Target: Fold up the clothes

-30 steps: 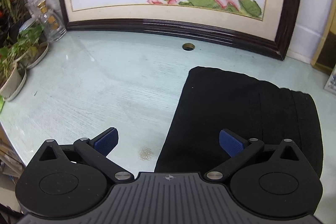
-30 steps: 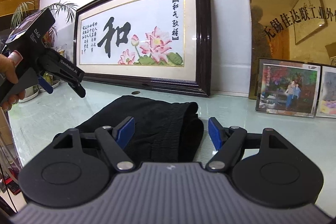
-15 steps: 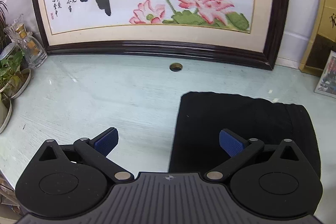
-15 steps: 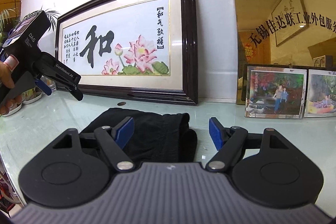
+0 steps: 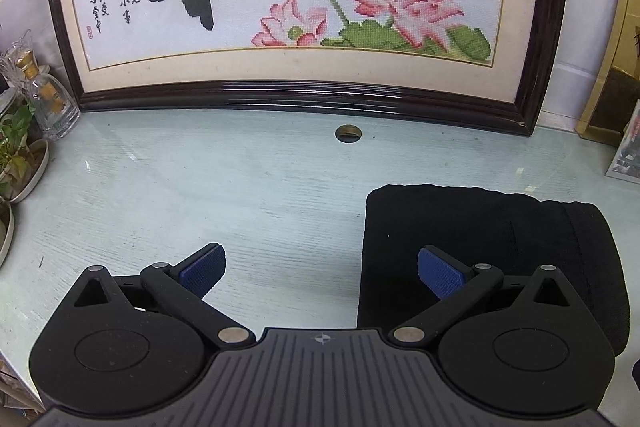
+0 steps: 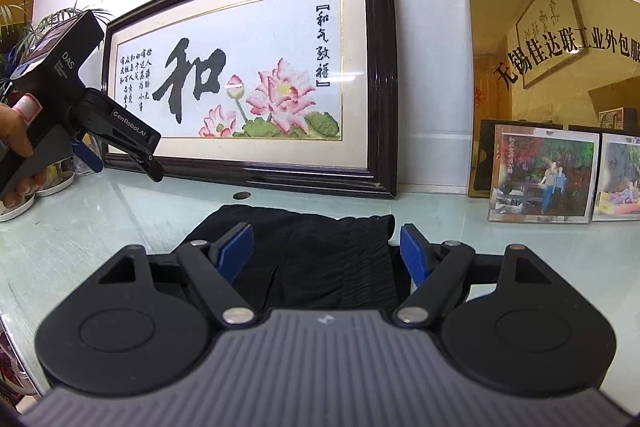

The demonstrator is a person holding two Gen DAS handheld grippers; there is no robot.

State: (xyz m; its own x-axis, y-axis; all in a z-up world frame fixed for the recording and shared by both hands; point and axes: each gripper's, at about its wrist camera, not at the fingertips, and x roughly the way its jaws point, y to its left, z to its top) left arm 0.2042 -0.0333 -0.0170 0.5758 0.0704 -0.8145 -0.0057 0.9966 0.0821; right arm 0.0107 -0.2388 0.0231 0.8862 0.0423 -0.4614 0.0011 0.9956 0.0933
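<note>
I see the folded garment (image 5: 480,247) lying flat on the table (image 5: 240,195), toward its right side in my left wrist view. Behind it, the framed embroidery (image 5: 300,7) stands on the table's back edge against the wall. A cable hole (image 5: 348,133) sits in the tabletop between the frame and the garment. A glass bottle (image 5: 50,99) and potted plants (image 5: 18,155) stand at the far left. In my right wrist view, a plaque (image 6: 552,67) leans right of the frame, with framed photos (image 6: 544,175) before it.
</note>
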